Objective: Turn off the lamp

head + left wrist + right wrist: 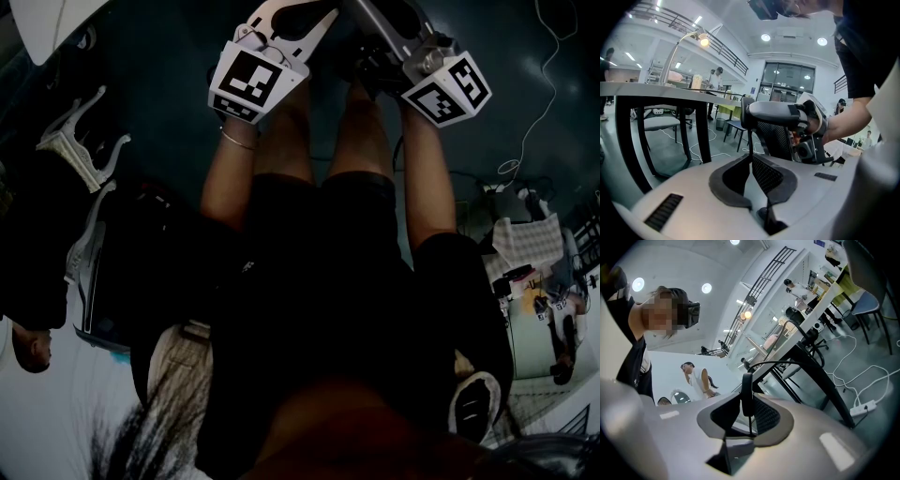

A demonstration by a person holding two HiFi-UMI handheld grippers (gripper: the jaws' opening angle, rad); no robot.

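The head view is dim and underexposed; only the white marker cubes [251,80] at the top of the frame read bright. Both gripper views are bright, evenly lit by ceiling spots [765,37], with the lit lamp [703,42] glowing at upper left. Straight lines bow toward the edges, the corners fall to black, and the near jaws are soft with mild glare.
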